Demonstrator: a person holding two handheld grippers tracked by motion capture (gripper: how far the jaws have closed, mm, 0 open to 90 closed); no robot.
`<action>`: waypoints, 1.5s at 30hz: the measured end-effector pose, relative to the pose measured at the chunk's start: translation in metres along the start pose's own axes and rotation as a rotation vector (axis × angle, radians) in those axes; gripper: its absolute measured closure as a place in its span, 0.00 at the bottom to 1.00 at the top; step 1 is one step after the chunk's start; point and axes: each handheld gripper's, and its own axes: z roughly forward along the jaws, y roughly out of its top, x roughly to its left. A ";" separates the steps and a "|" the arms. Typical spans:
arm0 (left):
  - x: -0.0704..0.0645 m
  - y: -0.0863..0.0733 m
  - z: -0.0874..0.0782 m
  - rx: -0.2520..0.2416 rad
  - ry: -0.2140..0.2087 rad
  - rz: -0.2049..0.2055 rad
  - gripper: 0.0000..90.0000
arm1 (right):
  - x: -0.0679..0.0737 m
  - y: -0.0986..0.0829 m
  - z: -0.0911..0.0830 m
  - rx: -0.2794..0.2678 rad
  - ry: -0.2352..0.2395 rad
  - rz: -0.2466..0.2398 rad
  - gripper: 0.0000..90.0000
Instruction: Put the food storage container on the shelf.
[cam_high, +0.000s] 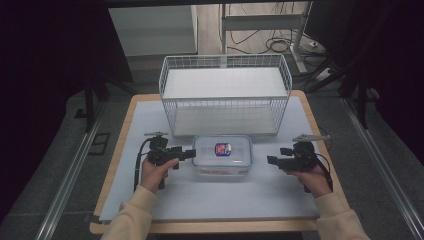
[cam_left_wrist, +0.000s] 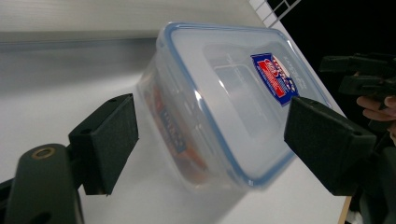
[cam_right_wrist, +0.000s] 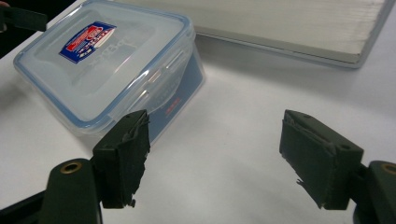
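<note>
The left tongs (cam_left_wrist: 210, 140) stand wide apart in the left gripper view, their black jaws spread to either side of the clear plastic box (cam_left_wrist: 224, 102) without touching it; one end of the box lies between them. In the right gripper view the right tongs (cam_right_wrist: 210, 154) are just as wide apart, with bare white mat between the jaws and the box off beyond one jaw, near but apart from it. From the high view, the box (cam_high: 222, 155) sits on the white mat of the worktop (cam_high: 310, 107), lid on, a blue and red label on top and something red showing through its wall. The left tongs (cam_high: 190, 153) reach its left end; the right tongs (cam_high: 271, 160) hang off its right end. Just behind the box stands a white wire basket (cam_high: 225, 97).
</note>
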 end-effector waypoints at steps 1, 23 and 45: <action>0.001 0.002 0.004 0.003 -0.003 -0.007 0.19 | -0.001 0.000 0.000 -0.003 -0.003 0.003 0.27; 0.019 -0.004 0.039 0.106 -0.165 -0.121 0.22 | -0.004 0.000 0.002 -0.014 -0.005 0.047 0.25; 0.017 -0.007 0.032 0.048 -0.140 -0.129 0.36 | 0.005 0.013 0.018 -0.037 0.150 0.145 0.25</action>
